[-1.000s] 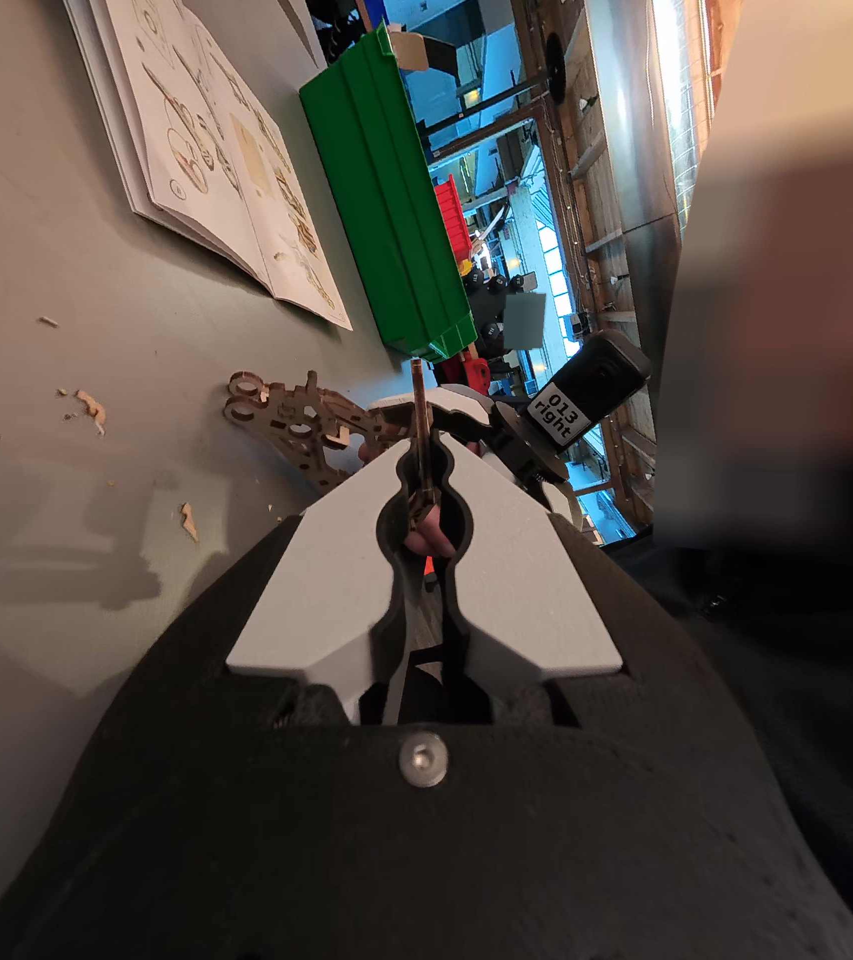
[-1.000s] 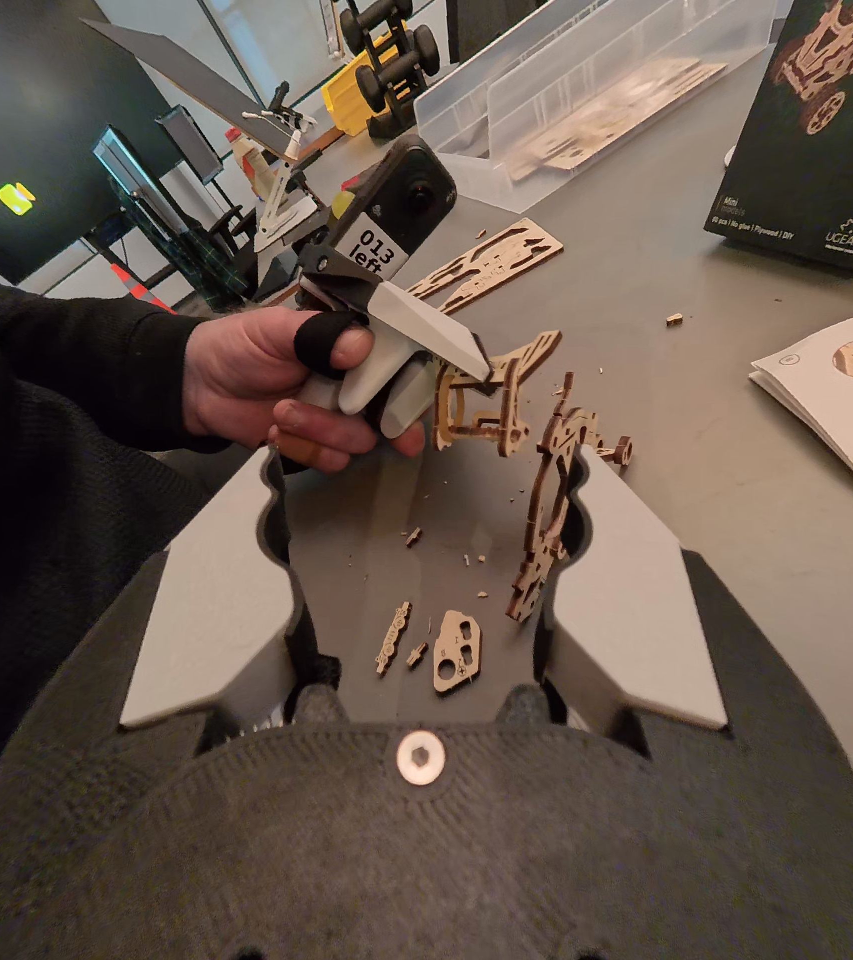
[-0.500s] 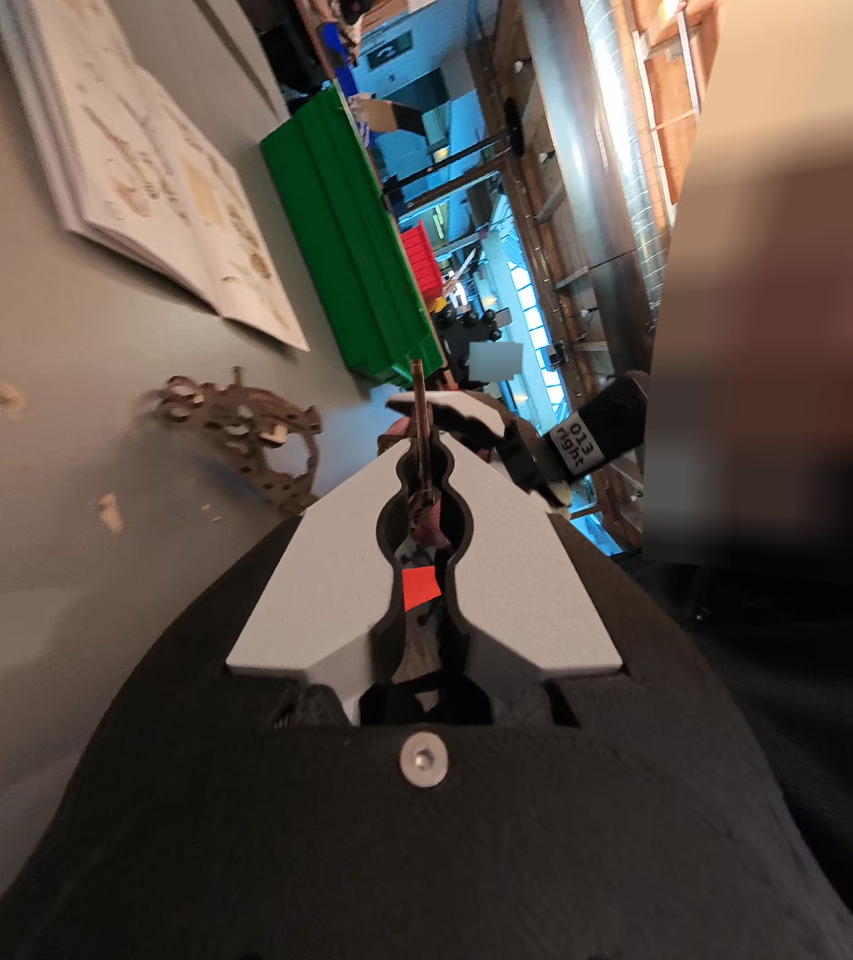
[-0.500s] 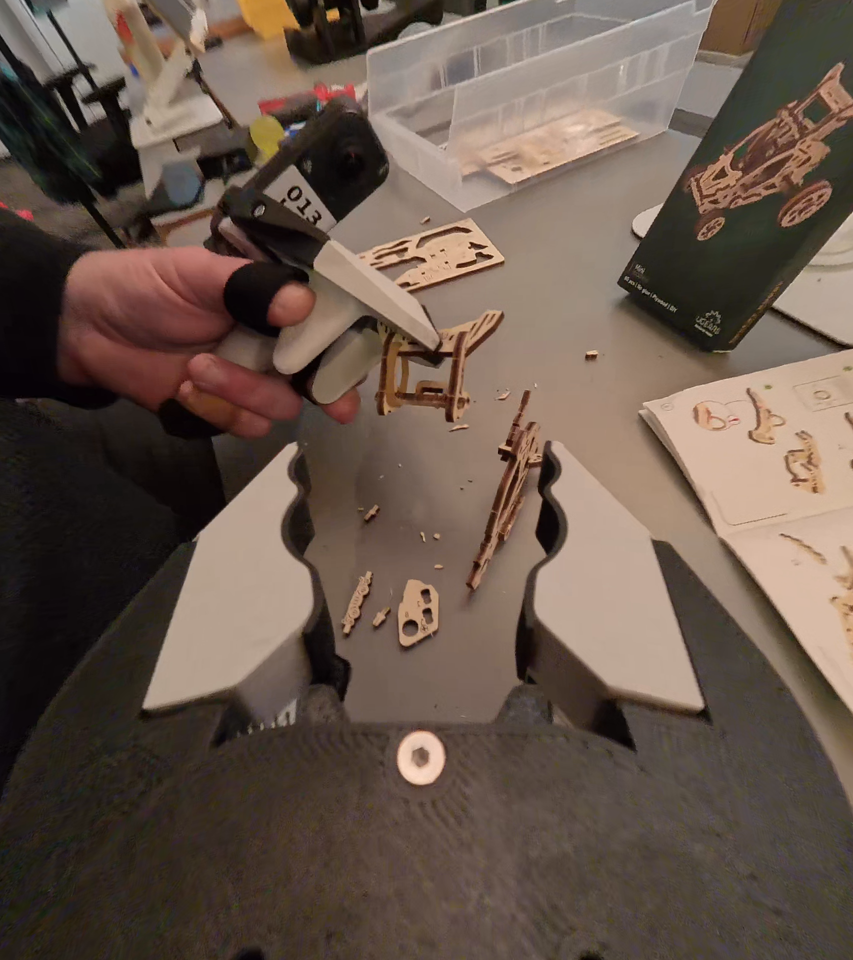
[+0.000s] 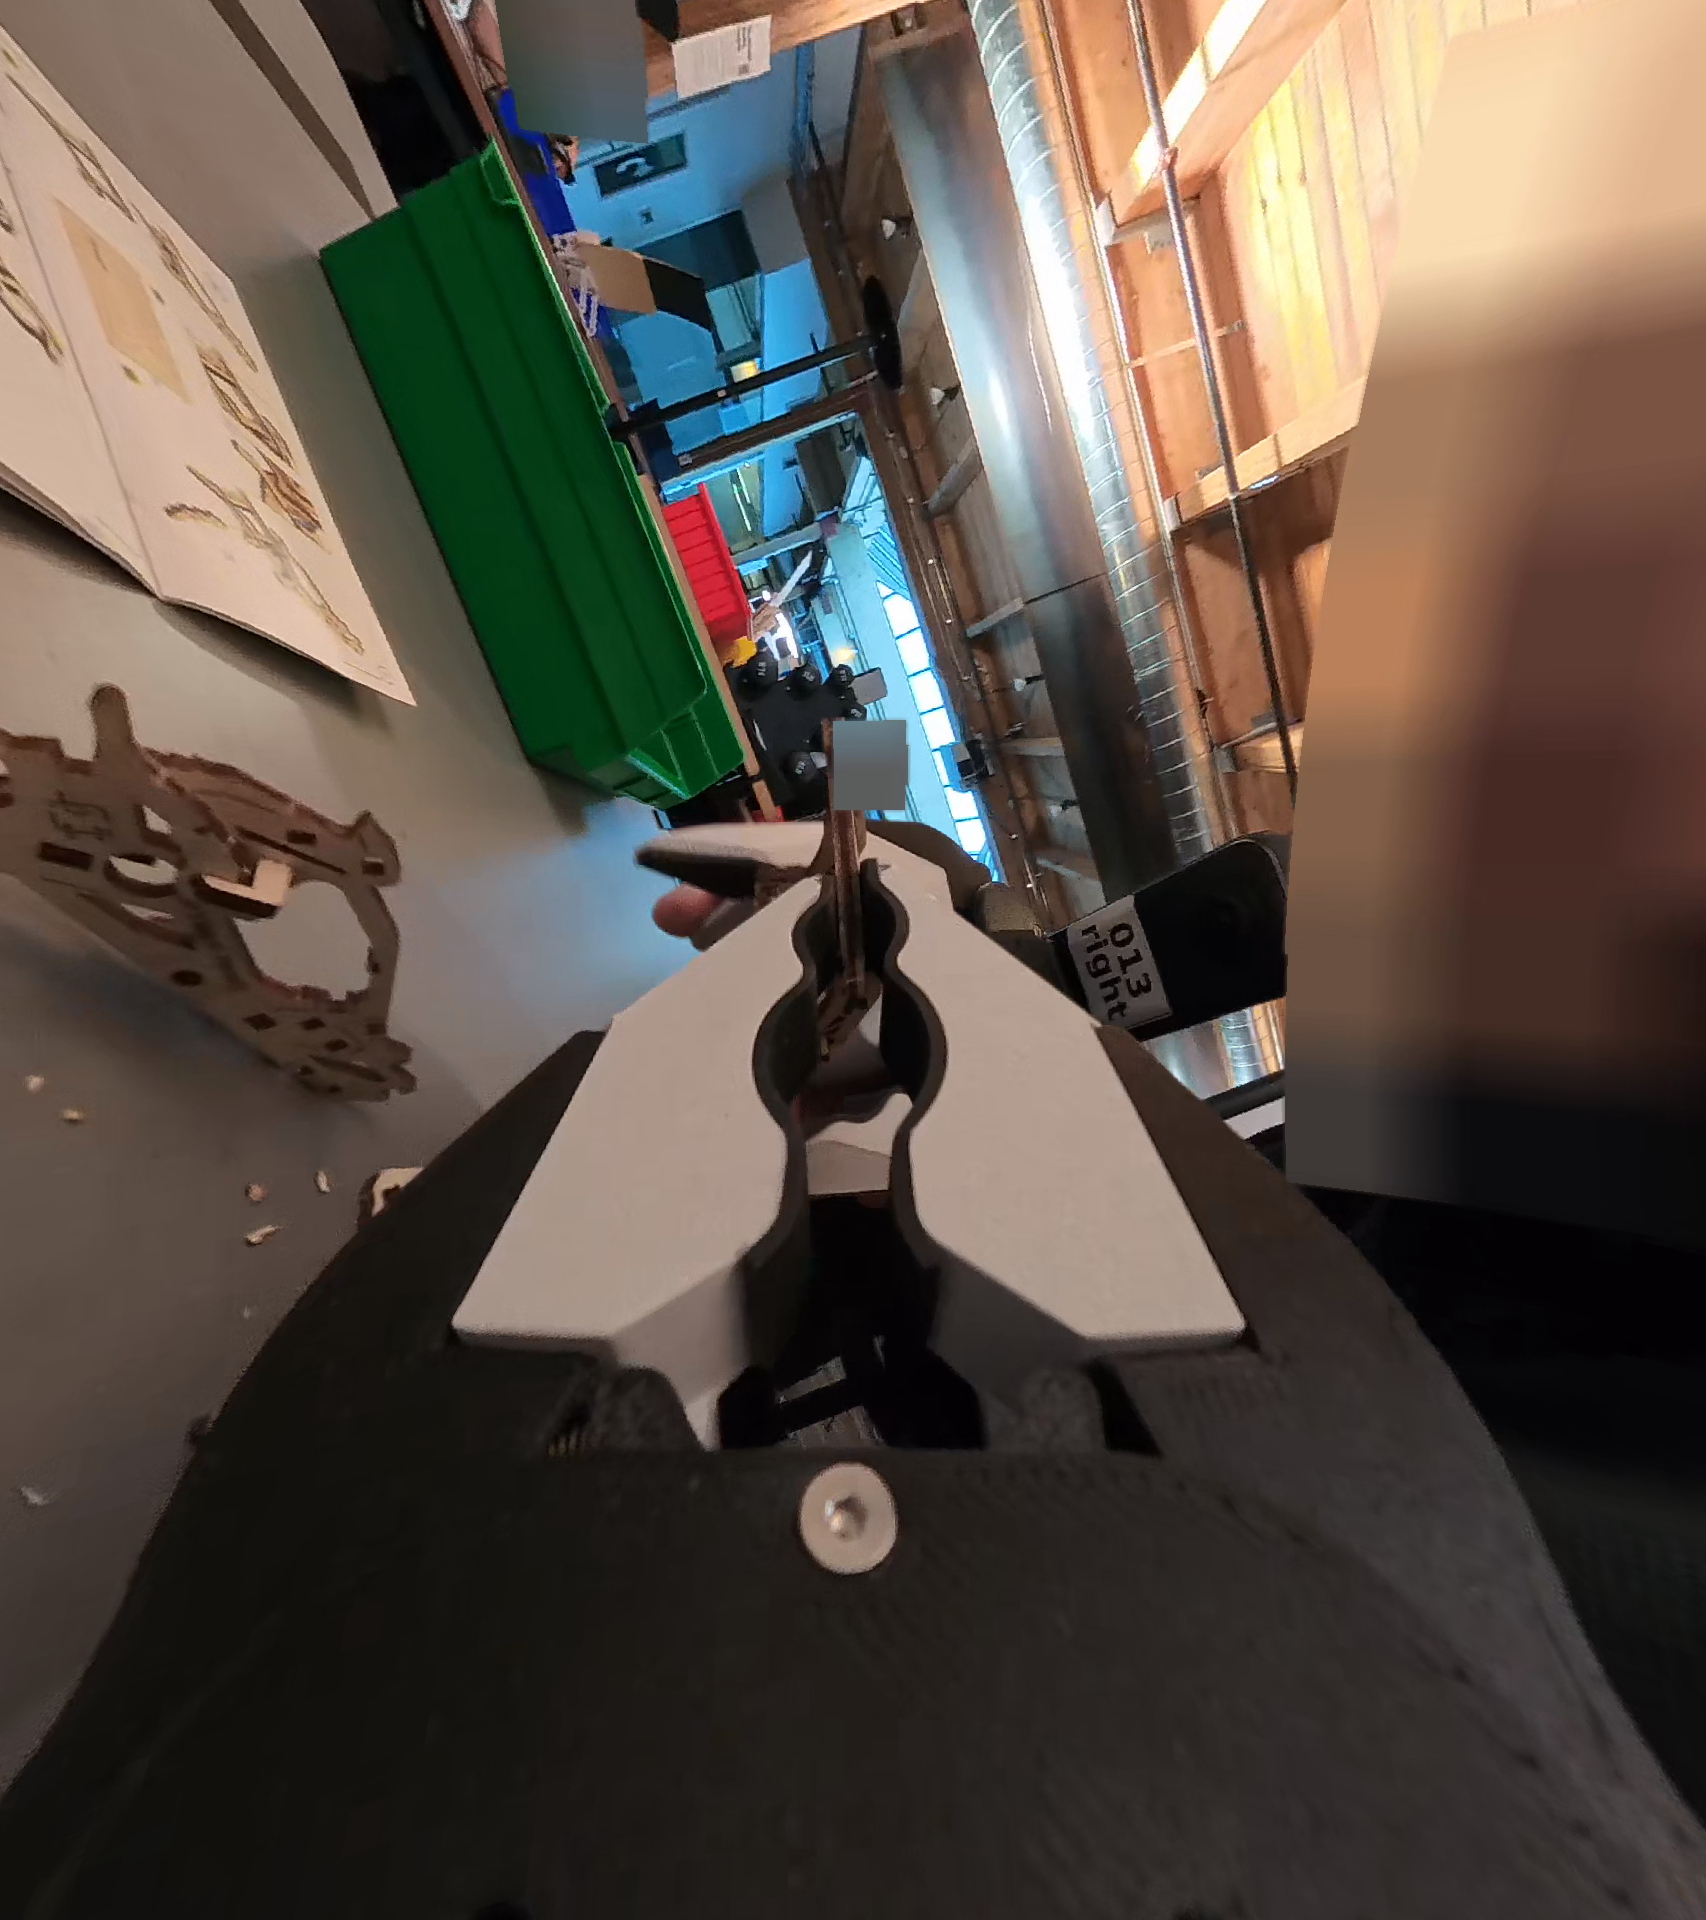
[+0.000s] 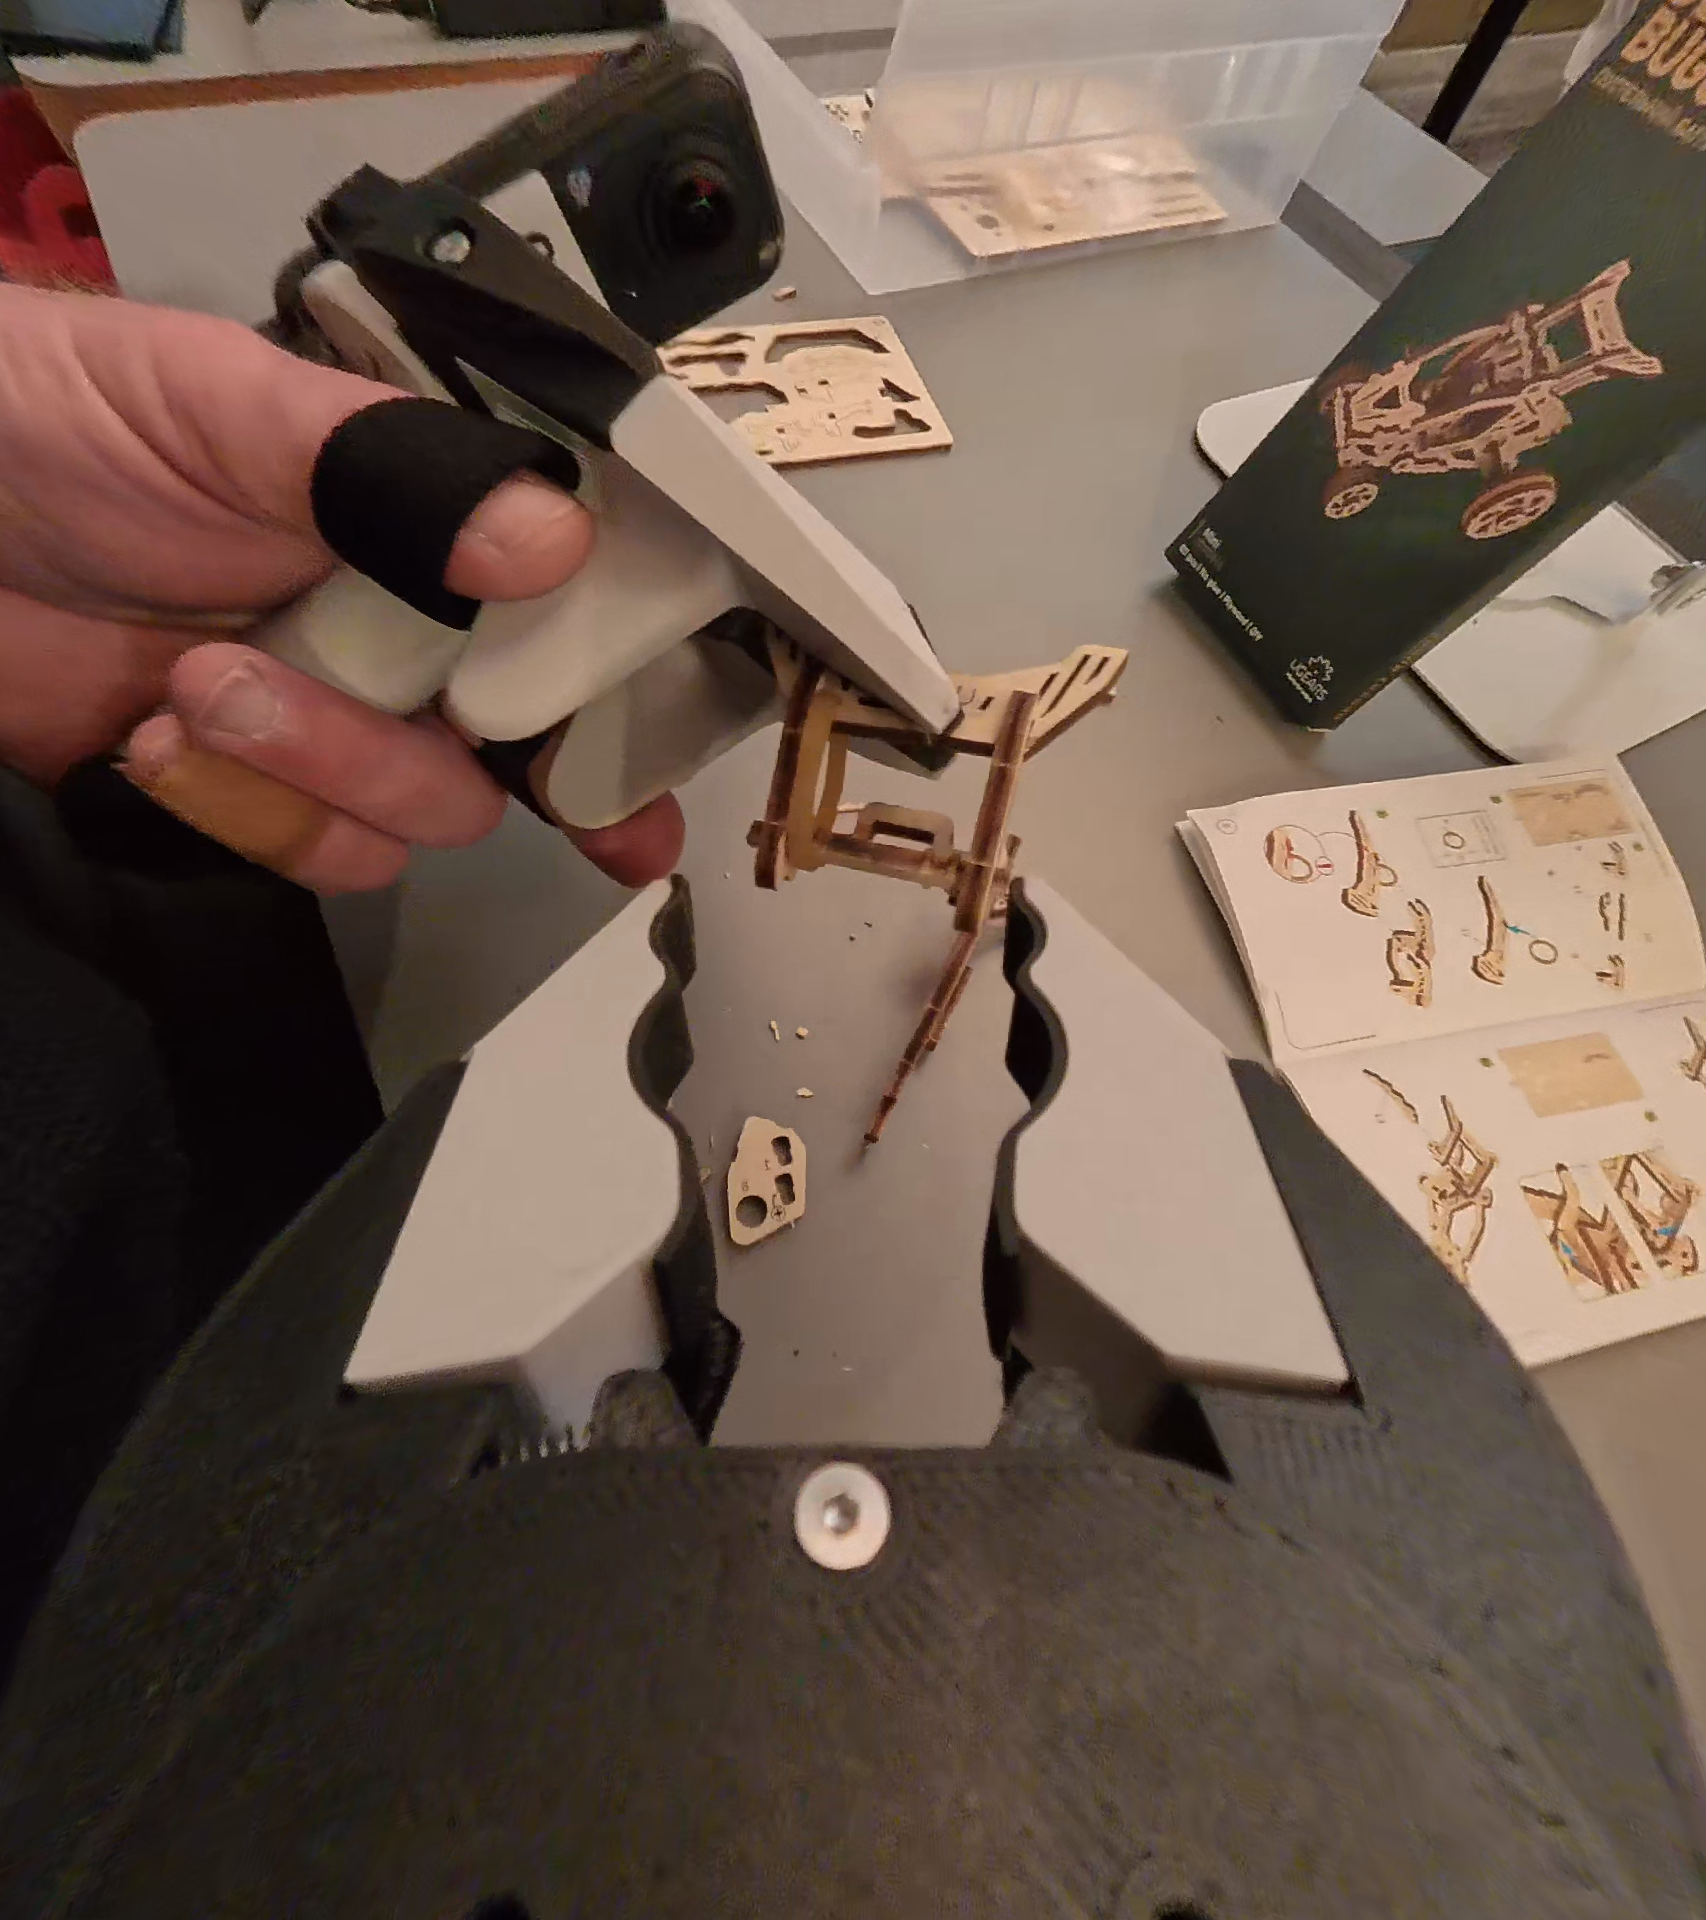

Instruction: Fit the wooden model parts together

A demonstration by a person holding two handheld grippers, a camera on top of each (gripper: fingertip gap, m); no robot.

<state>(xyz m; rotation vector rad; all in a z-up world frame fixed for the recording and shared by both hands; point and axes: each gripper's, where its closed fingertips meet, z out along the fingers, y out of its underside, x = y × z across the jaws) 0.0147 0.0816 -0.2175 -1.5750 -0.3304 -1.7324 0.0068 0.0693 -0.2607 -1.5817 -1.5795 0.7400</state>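
My left gripper [image 5: 844, 883] is shut on a small wooden frame assembly [image 5: 841, 940], seen edge-on between its fingers. In the right wrist view a hand holds that left gripper [image 6: 932, 717] above the table, with the frame [image 6: 880, 790] hanging below its tips. My right gripper [image 6: 844, 904] is open and empty. A thin perforated wooden side plate [image 6: 937, 1008] stands on edge just inside its right finger, its top next to the frame's lower corner. The plate also shows in the left wrist view [image 5: 153, 883]. A small flat wooden piece [image 6: 766, 1179] lies between my right fingers.
An open instruction booklet [image 6: 1503, 1039] lies to the right, also in the left wrist view [image 5: 101, 364]. A dark model box [image 6: 1503, 416] stands behind it. A punched wooden sheet [image 6: 807, 405] and a clear plastic bin [image 6: 1088, 125] lie farther back. A green bin [image 5: 516, 499] sits at the table edge. Across from one pair of fingers to the other is roughly 4 centimeters. The right tips stand about 9 centimeters off the small flat wooden piece [image 6: 766, 1179].
The left gripper with the frame and my right gripper have come closer together. The frame's lower corner now sits by the top of the upright plate. Both grippers keep their states.
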